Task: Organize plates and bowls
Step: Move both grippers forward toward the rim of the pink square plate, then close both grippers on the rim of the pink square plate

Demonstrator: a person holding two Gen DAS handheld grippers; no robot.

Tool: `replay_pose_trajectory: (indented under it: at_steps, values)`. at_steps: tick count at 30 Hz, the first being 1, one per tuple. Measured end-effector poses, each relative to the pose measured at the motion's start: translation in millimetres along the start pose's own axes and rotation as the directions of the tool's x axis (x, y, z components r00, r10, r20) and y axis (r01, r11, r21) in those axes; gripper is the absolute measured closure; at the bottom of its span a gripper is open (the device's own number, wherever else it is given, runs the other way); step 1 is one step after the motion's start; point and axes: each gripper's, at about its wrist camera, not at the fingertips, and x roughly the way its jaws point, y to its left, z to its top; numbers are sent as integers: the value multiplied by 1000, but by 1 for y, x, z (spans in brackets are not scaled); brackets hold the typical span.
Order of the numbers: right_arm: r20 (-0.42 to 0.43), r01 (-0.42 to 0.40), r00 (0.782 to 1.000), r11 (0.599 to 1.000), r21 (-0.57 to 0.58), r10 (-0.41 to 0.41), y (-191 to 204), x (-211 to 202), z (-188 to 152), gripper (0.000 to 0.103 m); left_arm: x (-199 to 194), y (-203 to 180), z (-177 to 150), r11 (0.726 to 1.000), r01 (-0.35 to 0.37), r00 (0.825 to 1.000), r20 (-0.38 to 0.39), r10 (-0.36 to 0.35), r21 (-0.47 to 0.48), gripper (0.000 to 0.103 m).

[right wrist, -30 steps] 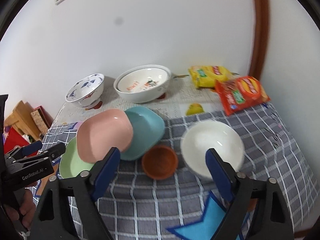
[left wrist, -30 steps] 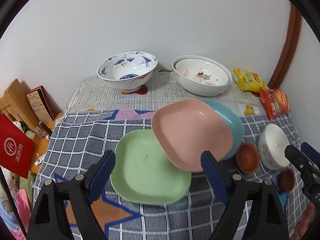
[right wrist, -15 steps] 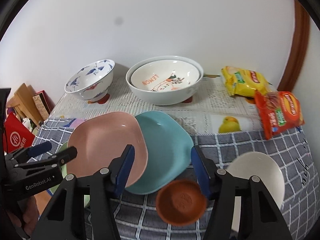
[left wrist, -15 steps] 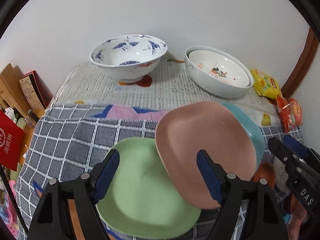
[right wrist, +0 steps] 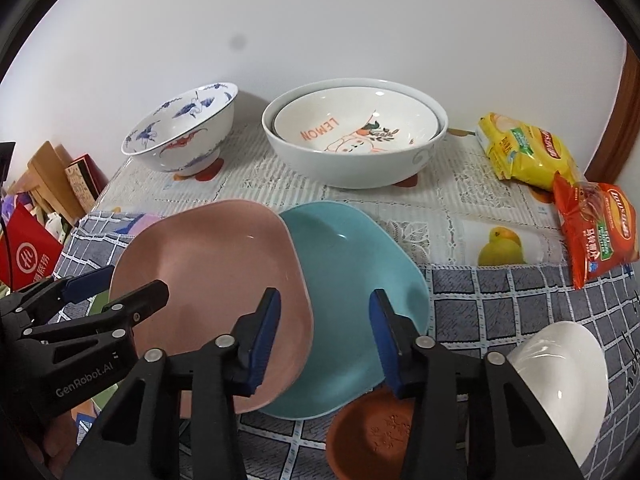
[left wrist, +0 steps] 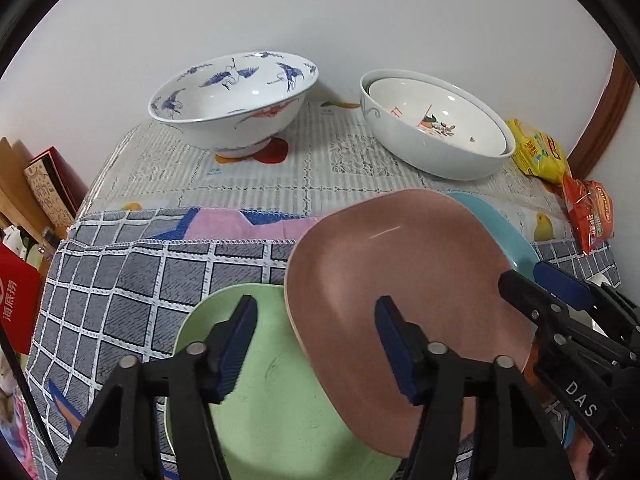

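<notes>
A pink plate (left wrist: 404, 276) overlaps a green plate (left wrist: 276, 392) on its left and a teal plate (left wrist: 500, 224) on its right. My left gripper (left wrist: 316, 340) is open, its fingers straddling the pink plate's left edge just above the green plate. In the right wrist view my right gripper (right wrist: 324, 336) is open over the seam between the pink plate (right wrist: 208, 272) and the teal plate (right wrist: 352, 272). A blue-patterned bowl (left wrist: 232, 100) and two nested white bowls (left wrist: 436, 120) stand at the back.
A small brown dish (right wrist: 372, 440) and a white bowl (right wrist: 560, 376) sit at the front right. Yellow (right wrist: 524, 152) and orange (right wrist: 596, 228) snack bags lie at the back right. Books and a red box (left wrist: 16, 304) stand off the table's left edge.
Both grippers have moved forward and down toward the overlapping plates. Both jaws have narrowed somewhat but stay open.
</notes>
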Motion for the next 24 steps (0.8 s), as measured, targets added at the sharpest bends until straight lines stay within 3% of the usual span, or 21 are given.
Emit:
replay_pose_trajectory:
  at_steps: [4, 6, 9, 24]
  values:
    - [-25, -28, 999, 1000, -4, 28, 2, 8, -1, 67, 4, 0, -1, 1000, 5, 1000, -4, -5, -2, 59]
    - [-46, -40, 998, 999, -1, 40, 3, 13, -3, 88, 7, 1, -2, 1000, 19, 1000, -15, -19, -9, 73]
    - [-61, -45, 997, 999, 6, 45, 4, 15, -7, 92, 6, 3, -3, 999, 33, 999, -17, -33, -18, 85]
    - [-19, -27, 999, 997, 69, 28, 7, -28, -19, 94, -33, 9, -7, 996, 79, 997, 25, -78, -32, 89]
